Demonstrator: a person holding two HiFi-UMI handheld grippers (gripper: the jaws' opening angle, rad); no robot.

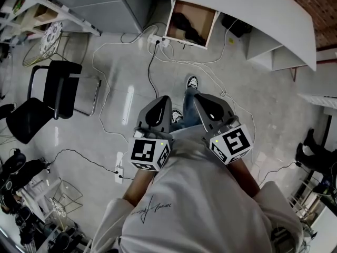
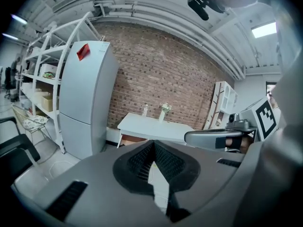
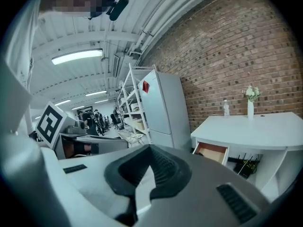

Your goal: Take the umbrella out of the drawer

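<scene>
Under the white table (image 1: 247,9) at the far side, the wooden drawer (image 1: 190,22) stands pulled open. A dark thing, likely the umbrella (image 1: 187,26), lies inside it. I hold both grippers close to my body, well short of the drawer, pointing toward it. The left gripper (image 1: 160,101) and the right gripper (image 1: 202,99) are both shut and empty. In the left gripper view the closed jaws (image 2: 154,144) point at the table (image 2: 151,126). In the right gripper view the closed jaws (image 3: 150,149) sit left of the open drawer (image 3: 213,151).
A grey fridge (image 2: 87,98) stands left of the table, with white shelves beyond it. A black chair (image 1: 52,96) is at the left. A power strip (image 1: 160,41) and cables lie on the floor before the drawer. A vase (image 3: 250,105) and a bottle stand on the table.
</scene>
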